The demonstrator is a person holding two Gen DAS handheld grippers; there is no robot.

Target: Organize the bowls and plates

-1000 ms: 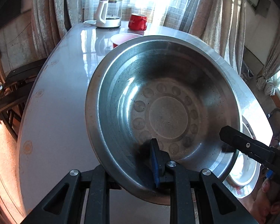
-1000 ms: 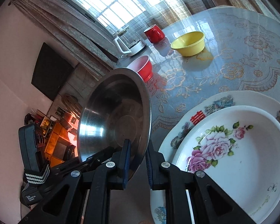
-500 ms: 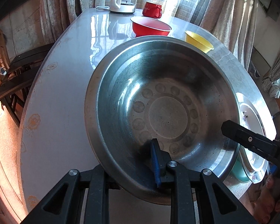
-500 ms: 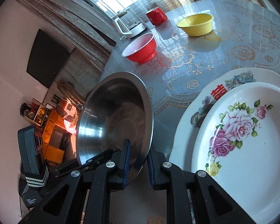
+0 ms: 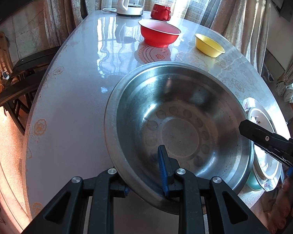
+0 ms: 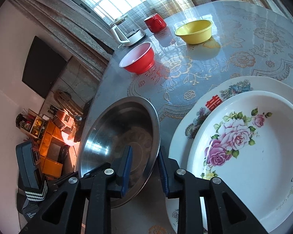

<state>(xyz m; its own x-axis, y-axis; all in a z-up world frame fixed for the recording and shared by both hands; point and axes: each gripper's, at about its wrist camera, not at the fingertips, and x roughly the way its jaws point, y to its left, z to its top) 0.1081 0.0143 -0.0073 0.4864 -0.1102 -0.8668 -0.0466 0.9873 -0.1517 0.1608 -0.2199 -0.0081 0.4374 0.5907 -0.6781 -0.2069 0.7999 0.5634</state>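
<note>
Centrally, a large steel basin (image 5: 177,132) sits at the near edge of the table (image 5: 74,105), which is covered by a glossy flowered cloth. The left gripper (image 5: 144,187) is closed on the basin's near rim: its blue-padded right finger lies inside the bowl wall, while the other finger is under the rim and mostly hidden. The right gripper (image 6: 144,167) straddles the rim on the basin's other side (image 6: 119,144); its jaws have just been opening, and a gap now shows between each blue pad and the metal, so the rim stands between them unpressed. In the left wrist view the right gripper (image 5: 263,138) enters as a black bar at the basin's right edge, with part of a hand (image 5: 283,214) below it.

Just beside the basin, to its right, a white rose-patterned dish (image 6: 250,156) rests on a larger floral plate (image 6: 230,89). Farther back on the table stand a red bowl (image 5: 159,32), a smaller yellow bowl (image 5: 209,44), a red mug (image 5: 160,11) and a glass kettle with a white handle (image 5: 130,1), all well apart from the basin. Curtains (image 5: 230,5) hang behind the table in front of a bright window.
</note>
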